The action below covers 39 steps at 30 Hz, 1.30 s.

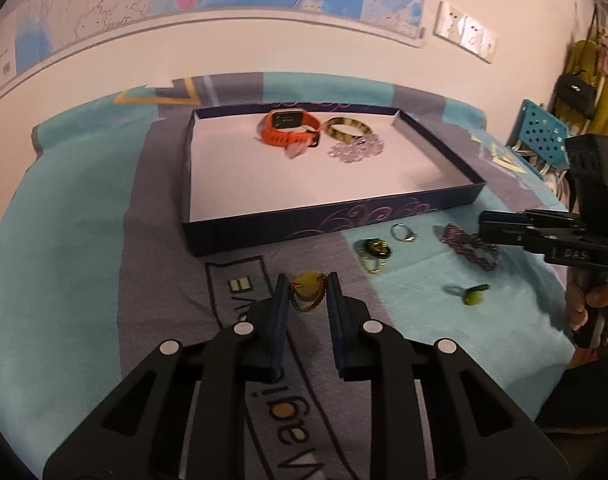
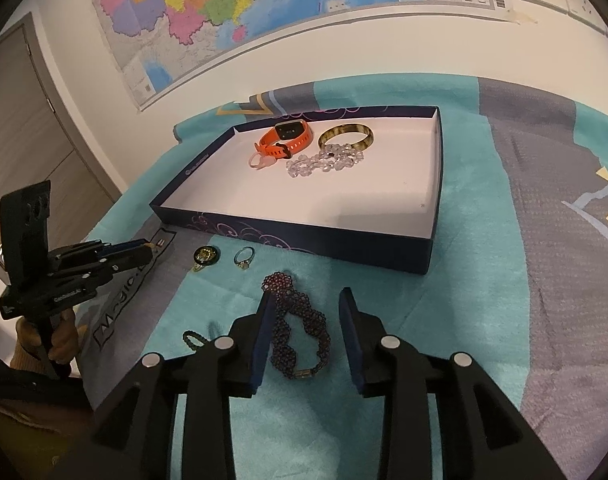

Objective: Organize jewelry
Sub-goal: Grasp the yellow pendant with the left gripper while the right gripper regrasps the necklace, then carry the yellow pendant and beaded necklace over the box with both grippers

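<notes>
Two grippers hover over a teal and grey blanket (image 2: 484, 216). On it sits a dark shallow box (image 2: 432, 236) holding an orange watch (image 2: 292, 138), an amber bangle (image 2: 346, 136) and clear beads (image 2: 324, 162). Right gripper (image 2: 306, 336) stands apart, jaws clear of the garnet bracelet (image 2: 292, 336) lying between them. Left gripper (image 1: 307, 300) brackets a small yellow charm bracelet (image 1: 308, 290); whether the pads actually press it I cannot tell. Nearby lie a dark brooch (image 2: 207, 257) and a thin ring (image 2: 244, 258).

Fuzzy cloth blanket (image 2: 484, 240), glossy bangle (image 2: 346, 136)
</notes>
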Tool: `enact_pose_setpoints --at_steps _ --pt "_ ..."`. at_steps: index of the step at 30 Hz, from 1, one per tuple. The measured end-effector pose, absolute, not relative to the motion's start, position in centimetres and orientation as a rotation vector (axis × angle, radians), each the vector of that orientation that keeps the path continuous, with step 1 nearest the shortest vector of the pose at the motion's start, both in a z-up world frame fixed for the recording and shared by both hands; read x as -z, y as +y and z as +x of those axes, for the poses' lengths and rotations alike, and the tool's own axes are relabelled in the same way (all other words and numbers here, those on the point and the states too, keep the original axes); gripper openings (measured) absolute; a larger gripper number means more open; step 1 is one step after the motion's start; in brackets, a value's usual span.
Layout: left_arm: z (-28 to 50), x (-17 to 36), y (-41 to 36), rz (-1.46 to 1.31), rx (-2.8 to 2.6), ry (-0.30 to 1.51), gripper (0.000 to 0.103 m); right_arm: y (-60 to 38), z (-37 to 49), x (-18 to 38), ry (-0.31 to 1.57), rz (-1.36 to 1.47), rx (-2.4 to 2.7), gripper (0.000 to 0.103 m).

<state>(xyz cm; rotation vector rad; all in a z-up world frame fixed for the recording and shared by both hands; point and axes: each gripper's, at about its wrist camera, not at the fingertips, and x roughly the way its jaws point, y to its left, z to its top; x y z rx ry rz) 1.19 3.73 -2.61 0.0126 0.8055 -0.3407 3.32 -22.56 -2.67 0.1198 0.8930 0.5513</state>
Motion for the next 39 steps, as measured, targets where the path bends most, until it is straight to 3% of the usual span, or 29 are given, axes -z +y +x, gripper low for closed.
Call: enact_pose_setpoints --at_steps 5,14,16,21,30,39 --pt "1.0 2.6 3.2 0.016 0.354 0.808 0.019 -21.8 2.7 2.7 0.898 0.063 -0.558 0.043" --pt "1.2 2.7 2.7 0.015 0.366 0.809 0.019 -19.1 2.7 3.2 0.919 -0.074 -0.527 0.043" --pt "1.2 2.6 2.6 0.013 0.368 0.811 0.019 -18.6 2.6 3.2 0.914 -0.116 -0.503 0.040" --pt "1.1 2.6 2.6 0.013 0.371 0.807 0.019 -18.3 2.4 3.2 0.904 -0.157 -0.487 0.020" --pt "0.9 2.5 2.6 0.007 0.377 0.799 0.019 -18.7 2.3 2.9 0.895 -0.120 -0.506 0.005" --pt "0.8 2.3 2.6 0.006 0.378 0.795 0.019 -20.1 2.5 2.3 0.889 -0.007 -0.543 0.004"
